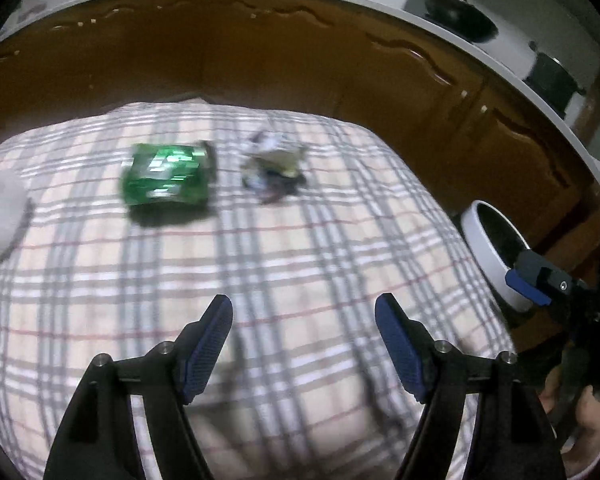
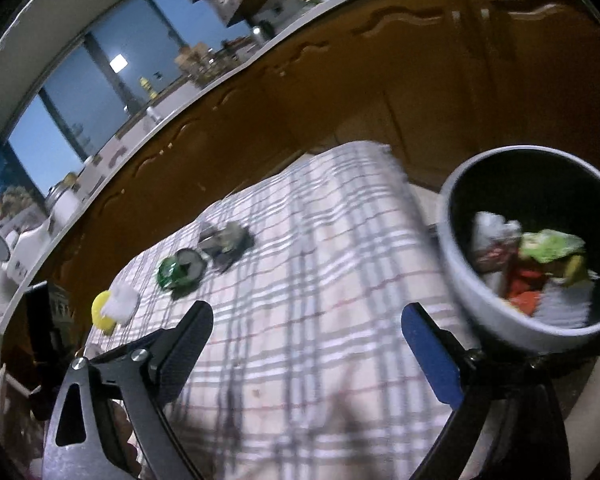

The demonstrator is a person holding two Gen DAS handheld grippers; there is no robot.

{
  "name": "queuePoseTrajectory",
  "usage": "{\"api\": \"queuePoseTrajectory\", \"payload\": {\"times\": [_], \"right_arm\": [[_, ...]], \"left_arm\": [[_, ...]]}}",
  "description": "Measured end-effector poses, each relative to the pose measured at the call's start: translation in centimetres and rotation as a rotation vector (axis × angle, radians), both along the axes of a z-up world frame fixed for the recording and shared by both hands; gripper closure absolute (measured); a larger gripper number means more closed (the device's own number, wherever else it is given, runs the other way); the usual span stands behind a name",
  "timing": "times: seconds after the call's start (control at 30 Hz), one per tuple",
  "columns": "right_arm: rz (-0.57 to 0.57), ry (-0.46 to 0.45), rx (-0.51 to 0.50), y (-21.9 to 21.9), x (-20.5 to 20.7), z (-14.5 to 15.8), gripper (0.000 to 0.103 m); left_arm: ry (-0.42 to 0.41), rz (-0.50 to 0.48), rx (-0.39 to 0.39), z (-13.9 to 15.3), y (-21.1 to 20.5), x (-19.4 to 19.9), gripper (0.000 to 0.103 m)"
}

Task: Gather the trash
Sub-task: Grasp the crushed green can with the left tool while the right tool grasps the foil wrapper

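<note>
- Green wrapper lies flat on the plaid cloth covering the table, toward the far edge; blurred, glossy, with pale patches.
- In the right wrist view the same green wrapper sits between a crumpled grey wad and a white scrap.
- Crumpled wad of mixed trash, grey and whitish with dark bits, lies just beside the green wrapper, apart from it; too blurred to tell the pieces. Seen also at.
- White crumpled scrap rests against a yellow round piece near the cloth's left edge; in the left wrist view a pale rounded shape shows at the left margin, unclear what it is.
- Bin, round, pale rim, dark inside, stands off the right edge of the table; it holds trash: a green-yellow wrapper, red-orange bits, white paper. Its rim shows at.
- Left gripper: fingers spread apart, nothing between them, over bare cloth well short of the wrappers.
- Right gripper: fingers spread wide, empty, one over the cloth, the other in front of the bin wall. Its blue tip shows at the right edge of the left wrist view, near the bin rim.
- A hand grips that tool's handle, lower right.
- Behind: brown cabinet fronts under a pale counter; a dark wok on top.
</note>
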State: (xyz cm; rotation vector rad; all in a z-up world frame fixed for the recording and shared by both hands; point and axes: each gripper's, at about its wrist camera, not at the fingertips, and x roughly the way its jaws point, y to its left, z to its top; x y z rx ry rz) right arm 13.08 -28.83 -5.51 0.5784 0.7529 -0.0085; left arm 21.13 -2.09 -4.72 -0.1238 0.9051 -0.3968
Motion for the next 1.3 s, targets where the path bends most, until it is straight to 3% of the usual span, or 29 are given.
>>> {"api": "queuePoseTrajectory", "payload": {"times": [0.43,0.97,1.13,1.27,1.3], "right_arm": [[0.119,0.037,-0.005,7.2,5.8,-1.4,0.007],[0.149,0.063,0.03,8.6,14.3,-2.9,0.008],[0.145,0.086,0.049,8.5,17.1,-3.7,0.019],[0.154,0.107,0.065,8.9,18.7,-4.4,0.032],[0.159,0.116,0.068,9.0,19.1,-4.7,0.04]], "left_arm": [[0.02,0.128,0.001,-0.4,6.8,0.6,0.03],[-0.037,0.206,0.044,0.4,8.4,8.2,0.029],[-0.038,0.201,0.075,-0.7,7.6,11.4,0.032],[-0.007,0.177,0.095,-2.3,6.6,13.6,0.047],[0.005,0.171,0.098,-2.8,6.5,14.0,0.057]]}}
